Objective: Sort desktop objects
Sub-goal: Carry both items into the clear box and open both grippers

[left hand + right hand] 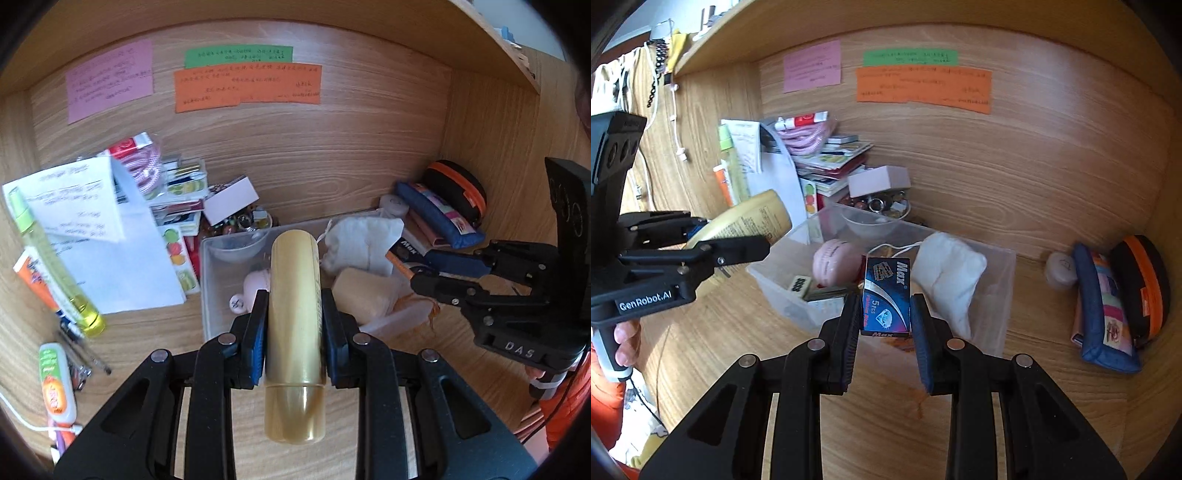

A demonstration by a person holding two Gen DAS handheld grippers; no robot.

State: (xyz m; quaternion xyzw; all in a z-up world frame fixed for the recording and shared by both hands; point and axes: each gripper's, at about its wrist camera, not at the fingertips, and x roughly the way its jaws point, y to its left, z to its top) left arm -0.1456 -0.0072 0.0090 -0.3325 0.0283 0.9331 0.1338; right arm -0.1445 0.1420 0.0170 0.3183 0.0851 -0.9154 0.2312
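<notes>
My left gripper [294,301] is shut on a gold tube-shaped bottle [294,321] and holds it above the near edge of a clear plastic bin [207,280]. In the right wrist view the left gripper [738,242] holds the gold bottle [750,221] to the left of the clear bin [1001,295]. My right gripper [885,308] is shut on a small dark blue "Max" box [886,297] above the bin's near wall. The right gripper [413,271] also shows in the left wrist view, at the bin's right side. The bin holds a white cloth pouch [949,277], a pink round case [836,267] and a small bowl [868,223].
A pile of papers, sticker sheets and a pink cable [147,166] lies at the back left. A yellow-green spray bottle [55,266] and tubes [55,384] lie at the left. A blue pencil pouch [1104,310] and a black-orange case [1145,288] lean at the right wall. Coloured notes [923,86] hang on the back panel.
</notes>
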